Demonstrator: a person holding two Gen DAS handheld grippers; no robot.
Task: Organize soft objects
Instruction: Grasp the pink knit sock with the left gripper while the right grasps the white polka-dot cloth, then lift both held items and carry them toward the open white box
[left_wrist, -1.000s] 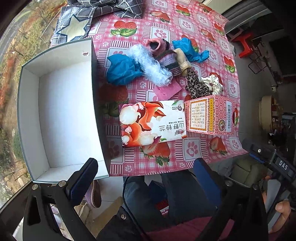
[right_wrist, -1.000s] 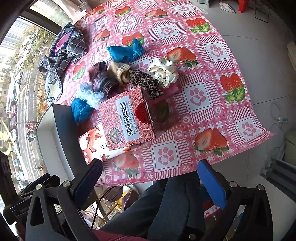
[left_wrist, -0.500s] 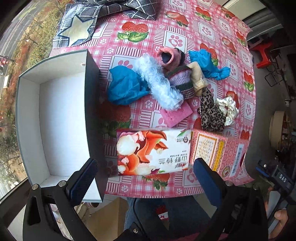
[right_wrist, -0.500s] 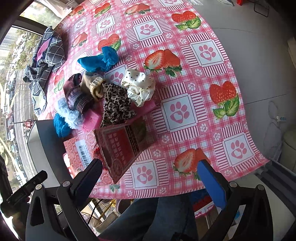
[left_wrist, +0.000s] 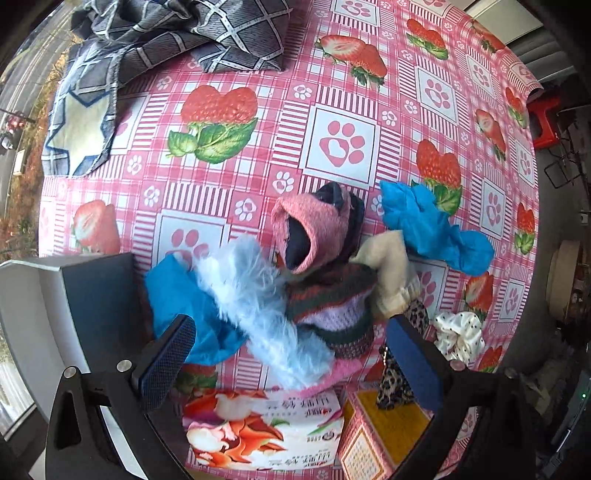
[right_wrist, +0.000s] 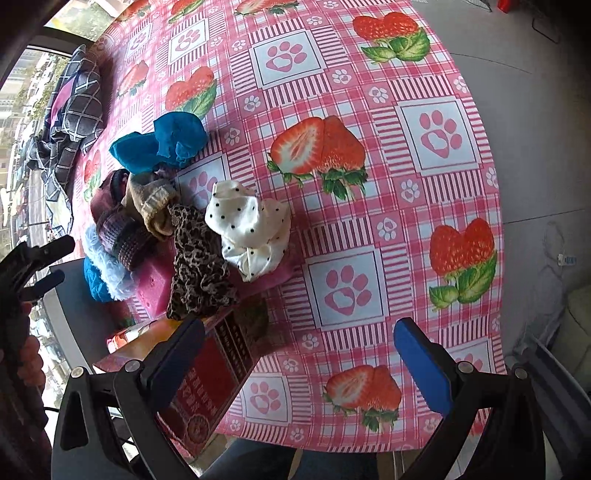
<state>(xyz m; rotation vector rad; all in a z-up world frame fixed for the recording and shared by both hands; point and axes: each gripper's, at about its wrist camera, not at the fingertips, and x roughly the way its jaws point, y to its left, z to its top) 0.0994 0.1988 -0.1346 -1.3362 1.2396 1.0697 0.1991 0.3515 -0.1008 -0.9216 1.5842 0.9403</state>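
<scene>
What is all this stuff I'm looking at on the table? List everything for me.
Tablecloth: one, pink check with strawberries and paw prints, covering the table.
Blue cloths: two, bright blue, either side of the pile.
Fluffy piece: one, pale blue, pile front.
Knitted items: several, pink, striped and beige, pile centre.
Leopard scrunchie: one, brown, beside white dotted scrunchie.
Pink sponge: one, under the pile.
Printed boxes: two, near table edge.
Open box: one, white inside, left.
Checked fabric: grey, far corner.
Left gripper, right gripper: black, blue pads, open.
</scene>
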